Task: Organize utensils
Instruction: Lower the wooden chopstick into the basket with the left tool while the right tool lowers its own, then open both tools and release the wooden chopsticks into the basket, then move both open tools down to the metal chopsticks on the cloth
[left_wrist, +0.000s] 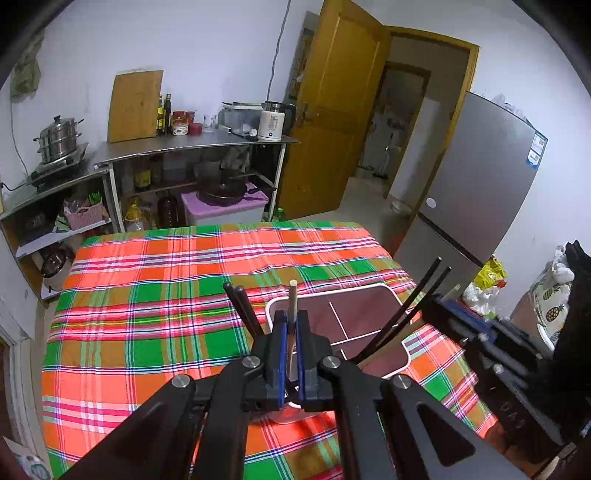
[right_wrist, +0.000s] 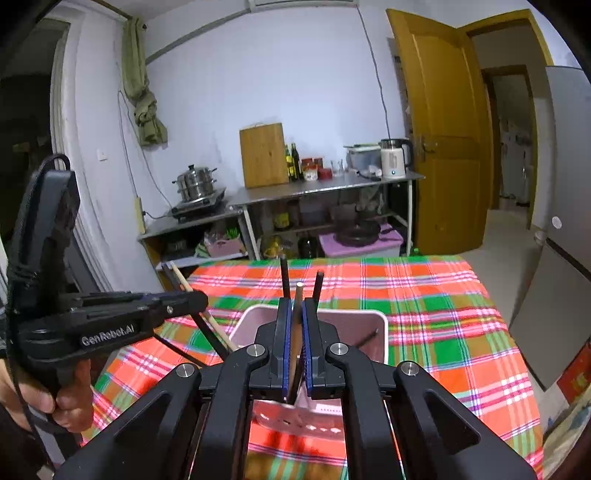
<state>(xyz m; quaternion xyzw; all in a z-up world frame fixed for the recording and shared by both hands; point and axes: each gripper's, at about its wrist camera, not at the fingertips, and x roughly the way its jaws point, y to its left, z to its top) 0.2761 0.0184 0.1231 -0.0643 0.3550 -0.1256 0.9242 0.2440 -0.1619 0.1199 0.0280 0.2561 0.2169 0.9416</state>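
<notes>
Both my grippers, left (left_wrist: 291, 334) and right (right_wrist: 295, 334), each pinch 1 pale chopstick (left_wrist: 292, 314), so I lower them straight into the white holder (left_wrist: 369, 291) before releasing.

Two hand-held grippers: left hand-held gripper (left_wrist: 290, 334) and right hand-held gripper (right_wrist: 297, 332). One white utensil holder (left_wrist: 369, 291). Four dark chopsticks (left_wrist: 413, 310), two light wooden chopsticks (left_wrist: 292, 314).

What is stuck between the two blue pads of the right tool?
A light wooden chopstick stands upright between the right tool's blue pads, over the pink utensil holder. The right wrist view shows it.
</notes>
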